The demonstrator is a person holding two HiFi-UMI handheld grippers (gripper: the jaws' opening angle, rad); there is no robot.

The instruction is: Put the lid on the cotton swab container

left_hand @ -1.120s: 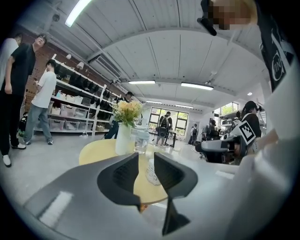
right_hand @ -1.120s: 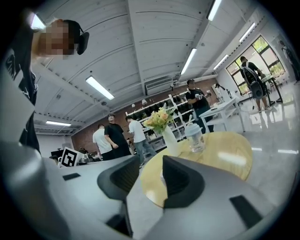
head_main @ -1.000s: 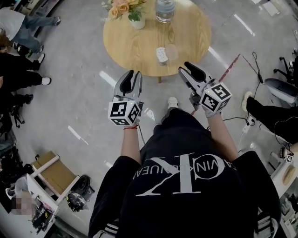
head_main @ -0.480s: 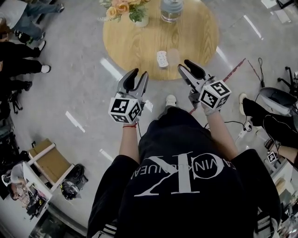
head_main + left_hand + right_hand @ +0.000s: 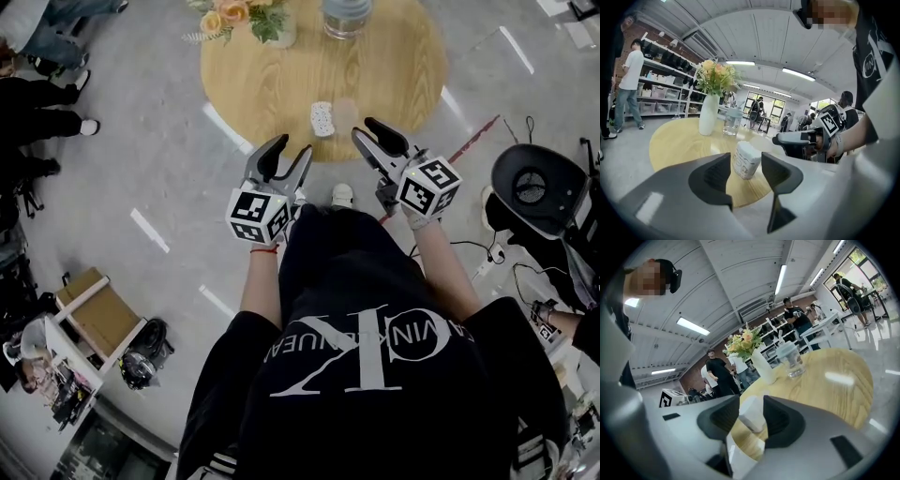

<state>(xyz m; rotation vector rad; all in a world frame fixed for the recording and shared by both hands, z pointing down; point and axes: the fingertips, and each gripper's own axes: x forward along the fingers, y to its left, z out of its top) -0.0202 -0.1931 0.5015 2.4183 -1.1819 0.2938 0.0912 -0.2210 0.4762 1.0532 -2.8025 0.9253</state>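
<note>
two claws hang over the floor just short of the round wooden bench (image 5: 272,84), both pointed at it. the left claw (image 5: 292,147) is spreading its jaws, with nothing between them; in the left gripper view the cotton swab container (image 5: 746,160) only shows through the gap, standing farther off. the right claw (image 5: 365,128) has its jaws apart and empty too. the cotton swab container stands upright by the near edge of the bench, white with small print, clear of both claws. a faint see-through round shape (image 5: 346,112) lies just beside it toward the right edge; i cannot tell whether it is the lid. near the far edge stand a white vase of flowers (image 5: 708,115) and a glass (image 5: 732,121).
</note>
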